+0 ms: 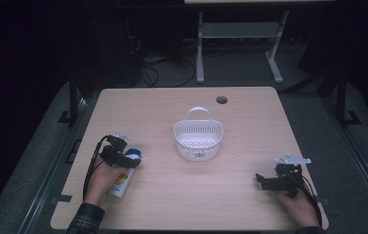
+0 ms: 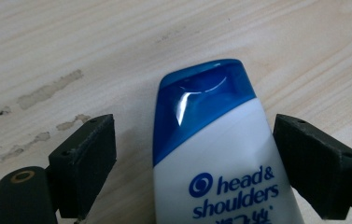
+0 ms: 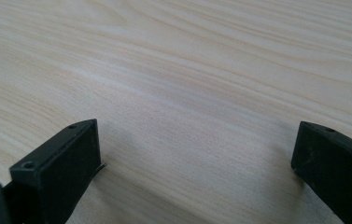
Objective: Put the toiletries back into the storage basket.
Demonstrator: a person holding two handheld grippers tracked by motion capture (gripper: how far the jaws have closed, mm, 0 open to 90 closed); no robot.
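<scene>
A white shampoo bottle [image 1: 121,184] with a blue cap lies flat on the wooden table [image 1: 162,112] near its left front corner. The cap points away from the person. My left gripper [image 1: 123,159] hangs over the bottle's cap end. In the left gripper view the bottle [image 2: 215,158] lies between the two jaws of my left gripper [image 2: 197,154], which stands open with a gap on the left side. My right gripper [image 1: 262,181] rests near the right front of the table. It is my right gripper [image 3: 197,154] open over bare wood, holding nothing.
A white slatted plastic basket [image 1: 198,127] with a handle stands at the table's middle. A round cable hole [image 1: 221,100] sits at the back edge. Beyond the table are a desk frame [image 1: 240,44] and cables on the floor.
</scene>
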